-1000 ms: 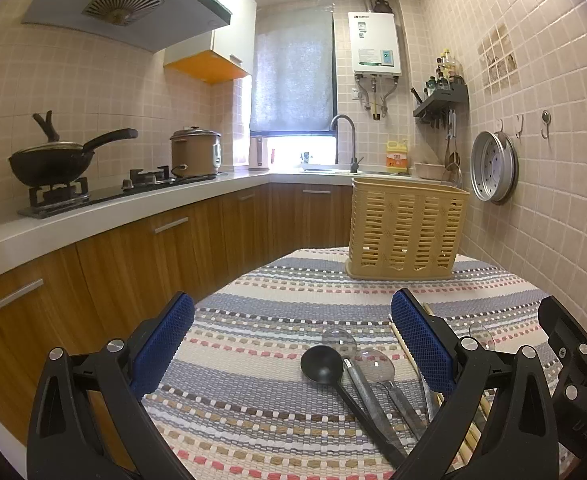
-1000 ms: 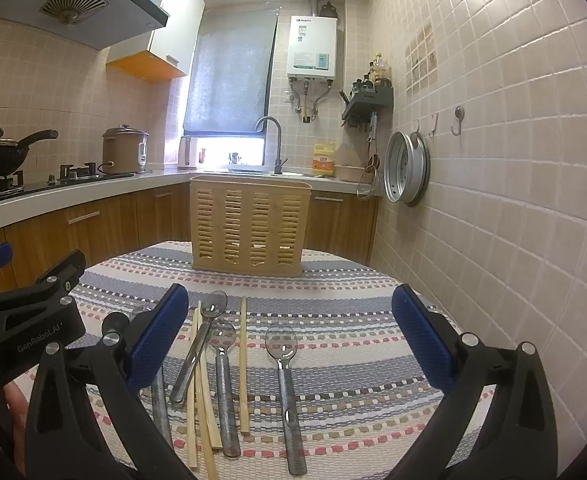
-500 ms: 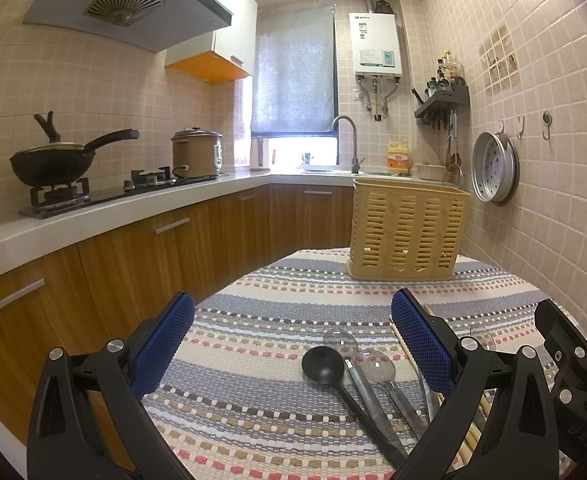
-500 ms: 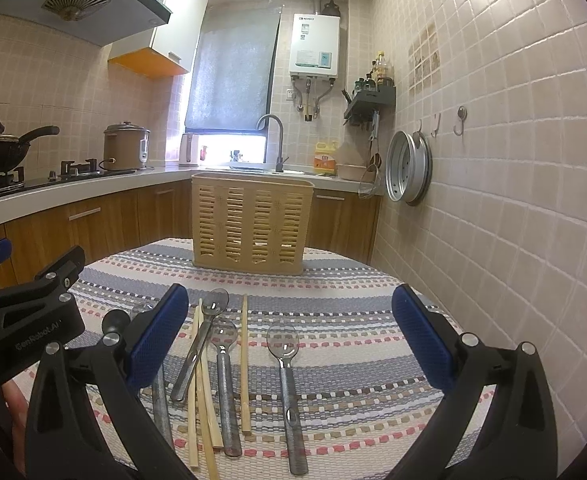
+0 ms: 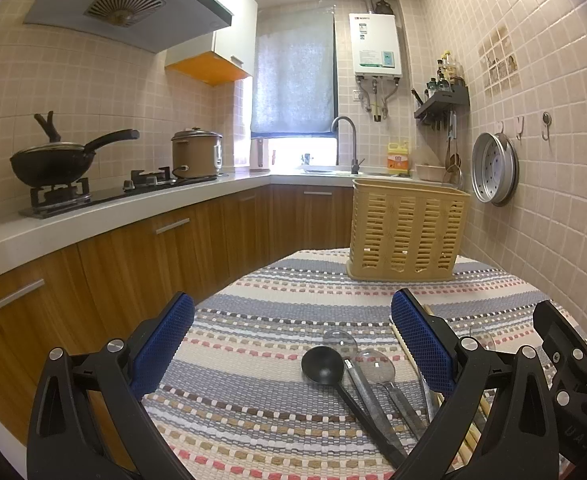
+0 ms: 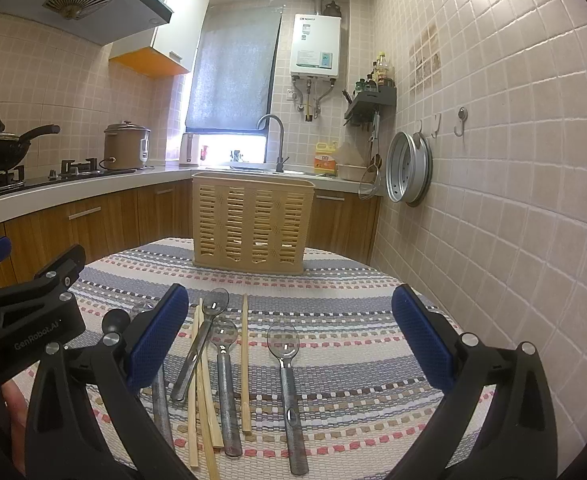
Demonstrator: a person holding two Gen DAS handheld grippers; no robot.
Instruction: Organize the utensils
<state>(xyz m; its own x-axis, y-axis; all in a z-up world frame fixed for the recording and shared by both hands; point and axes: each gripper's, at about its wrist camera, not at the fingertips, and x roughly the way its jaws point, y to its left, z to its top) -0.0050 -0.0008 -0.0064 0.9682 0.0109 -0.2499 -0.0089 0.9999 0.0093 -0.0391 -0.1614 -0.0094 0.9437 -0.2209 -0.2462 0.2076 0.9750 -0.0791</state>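
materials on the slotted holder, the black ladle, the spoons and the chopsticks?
Slotted holder: looks like moulded beige plastic, matte, with even slots. Black ladle: probably plastic or nylon, smooth with a dull sheen. Spoons: bowls look clear or mirror-bright, so clear plastic or polished steel, cannot tell; handles grey, metallic. Chopsticks: pale tan, matte, likely bamboo or wood.

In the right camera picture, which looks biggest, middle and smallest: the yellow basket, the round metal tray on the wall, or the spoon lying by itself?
1. Yellow basket, largest.
2. Round metal tray.
3. Lone spoon, thinnest. It lies nearer the camera, so it looks about as long as the tray.
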